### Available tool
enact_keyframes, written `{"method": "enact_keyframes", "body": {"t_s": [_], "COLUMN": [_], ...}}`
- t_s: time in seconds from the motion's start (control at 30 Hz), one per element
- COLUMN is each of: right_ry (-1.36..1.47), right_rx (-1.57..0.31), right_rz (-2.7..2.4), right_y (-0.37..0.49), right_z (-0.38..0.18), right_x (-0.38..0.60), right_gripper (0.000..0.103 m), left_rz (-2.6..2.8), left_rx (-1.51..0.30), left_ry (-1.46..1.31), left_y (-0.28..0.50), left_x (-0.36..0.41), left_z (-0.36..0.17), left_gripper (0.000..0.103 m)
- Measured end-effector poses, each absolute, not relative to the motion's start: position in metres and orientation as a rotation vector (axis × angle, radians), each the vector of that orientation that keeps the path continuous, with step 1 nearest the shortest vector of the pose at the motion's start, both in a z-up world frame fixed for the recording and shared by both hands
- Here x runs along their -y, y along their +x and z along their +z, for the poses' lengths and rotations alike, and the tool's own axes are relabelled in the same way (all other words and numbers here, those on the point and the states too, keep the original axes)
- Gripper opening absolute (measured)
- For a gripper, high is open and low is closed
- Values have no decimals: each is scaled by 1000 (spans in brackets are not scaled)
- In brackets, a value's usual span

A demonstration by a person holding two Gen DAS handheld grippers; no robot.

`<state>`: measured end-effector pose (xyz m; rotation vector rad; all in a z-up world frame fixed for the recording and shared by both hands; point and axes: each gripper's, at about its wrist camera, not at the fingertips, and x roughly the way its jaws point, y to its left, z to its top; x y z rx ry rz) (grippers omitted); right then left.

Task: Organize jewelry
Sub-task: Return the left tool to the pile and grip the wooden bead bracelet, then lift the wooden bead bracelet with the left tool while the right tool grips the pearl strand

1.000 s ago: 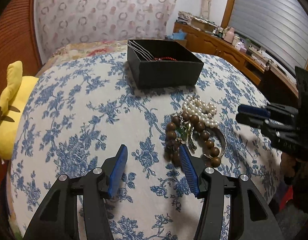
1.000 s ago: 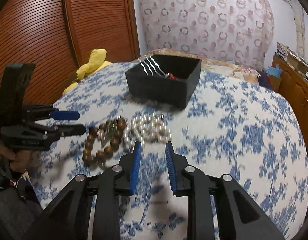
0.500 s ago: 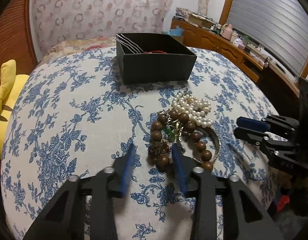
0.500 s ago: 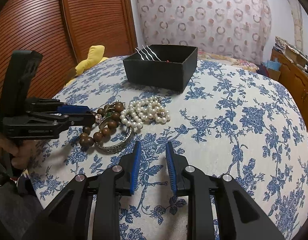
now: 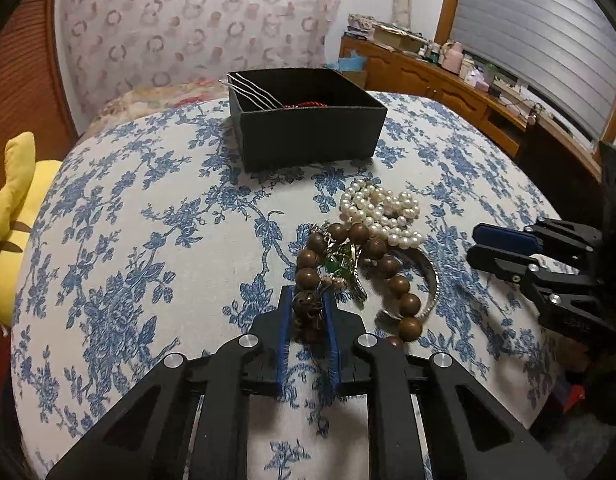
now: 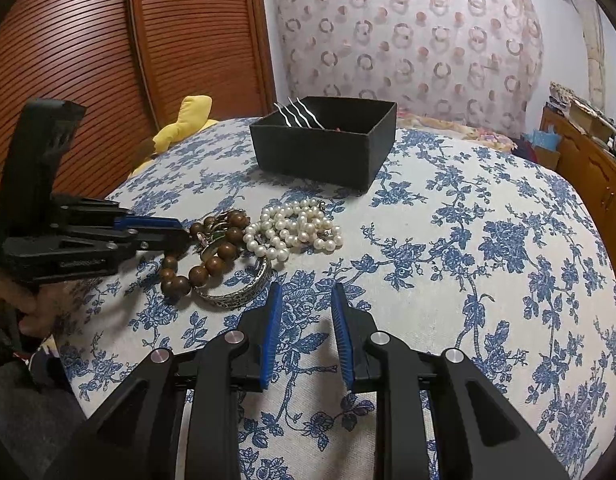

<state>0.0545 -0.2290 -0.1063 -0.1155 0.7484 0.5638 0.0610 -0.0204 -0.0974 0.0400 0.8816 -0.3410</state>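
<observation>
A brown wooden bead bracelet (image 5: 382, 264) (image 6: 212, 262) lies in a heap on the blue-flowered tablecloth (image 5: 148, 240) with a white pearl necklace (image 5: 382, 210) (image 6: 296, 228), a silver bangle (image 5: 430, 280) (image 6: 236, 294) and a green pendant (image 5: 340, 262). My left gripper (image 5: 307, 298) (image 6: 180, 232) is shut on the near end of the bead bracelet. My right gripper (image 6: 307, 300) (image 5: 478, 242) is open and empty, just right of the heap. A black box (image 5: 308, 120) (image 6: 328, 144) behind holds silver hairpins (image 5: 252, 92) and something red.
A yellow plush toy (image 5: 12, 208) (image 6: 184, 120) lies at the table's left edge. A wooden sideboard (image 5: 448, 92) with clutter stands at the right. A ribbed wooden door (image 6: 108, 60) and patterned curtain (image 6: 408, 32) are behind.
My left gripper moved forward to the heap and closed its jaws on the near end of the bead bracelet. My right gripper stayed open and shifted little.
</observation>
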Motion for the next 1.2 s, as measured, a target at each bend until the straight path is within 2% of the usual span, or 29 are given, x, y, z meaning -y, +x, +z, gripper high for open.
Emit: {"method": "enact_keyframes", "body": {"t_s": [0.67, 1.2], "right_ry": [-138, -227], "right_rx": [-763, -778], "right_rz": [566, 662], "right_y": [56, 79], "right_z": [-107, -98], "right_x": [224, 180], "right_gripper": [27, 27], "left_rz": [-423, -364], "left_rx": [-676, -601], "left_ry": [-80, -114], "left_y": [57, 58], "left_x": [17, -16], "left_z": [-22, 4], "left_gripper": [13, 13]}}
